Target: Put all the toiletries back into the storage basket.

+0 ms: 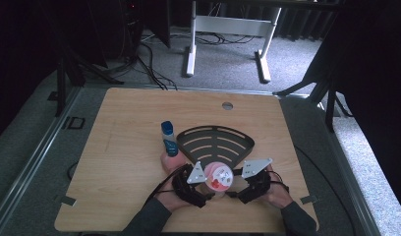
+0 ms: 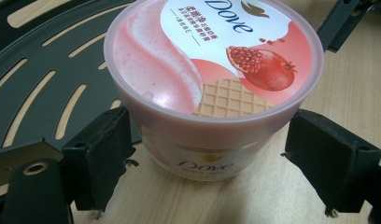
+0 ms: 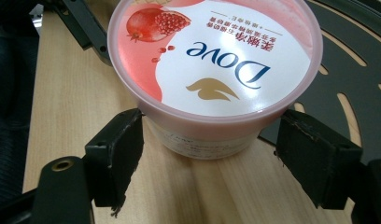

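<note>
A pink Dove tub [image 1: 219, 177] with a pomegranate lid stands on the wooden table, just in front of a black slotted fan-shaped rack [image 1: 215, 142]. My left gripper [image 1: 207, 188] comes at it from the left and my right gripper [image 1: 234, 189] from the right. In the left gripper view the tub [image 2: 212, 84] sits between the spread jaws of the left gripper [image 2: 209, 140], with a narrow gap at each pad. The right gripper view gives the same picture: tub [image 3: 212, 70] between the wide-apart jaws of the right gripper [image 3: 209, 135], pads close to its wall.
A blue-capped bottle [image 1: 168, 138] stands upright just beyond the left hand, left of the rack. The rack [image 2: 39, 70] lies close behind the tub [image 3: 356, 70]. The table has a round hole [image 1: 227, 105] near its far edge. Bare wood lies to the left and far side.
</note>
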The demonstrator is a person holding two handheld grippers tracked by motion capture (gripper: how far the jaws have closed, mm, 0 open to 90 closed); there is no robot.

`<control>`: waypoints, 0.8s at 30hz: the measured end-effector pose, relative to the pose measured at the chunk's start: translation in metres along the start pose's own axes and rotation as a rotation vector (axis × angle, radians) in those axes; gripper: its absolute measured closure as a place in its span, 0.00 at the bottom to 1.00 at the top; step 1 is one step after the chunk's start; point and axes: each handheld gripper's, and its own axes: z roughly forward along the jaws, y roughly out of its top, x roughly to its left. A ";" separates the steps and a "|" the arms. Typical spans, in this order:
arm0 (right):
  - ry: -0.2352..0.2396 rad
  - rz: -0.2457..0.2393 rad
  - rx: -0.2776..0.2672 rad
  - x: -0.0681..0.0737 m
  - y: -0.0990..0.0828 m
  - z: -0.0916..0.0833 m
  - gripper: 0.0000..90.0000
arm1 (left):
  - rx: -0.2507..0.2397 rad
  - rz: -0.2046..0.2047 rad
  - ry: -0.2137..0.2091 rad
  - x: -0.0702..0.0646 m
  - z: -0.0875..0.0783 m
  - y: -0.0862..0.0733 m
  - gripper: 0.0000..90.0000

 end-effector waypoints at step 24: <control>-0.018 -0.006 0.029 -0.020 -0.002 -0.004 0.26 | 0.008 -0.032 0.037 0.007 0.017 0.013 0.17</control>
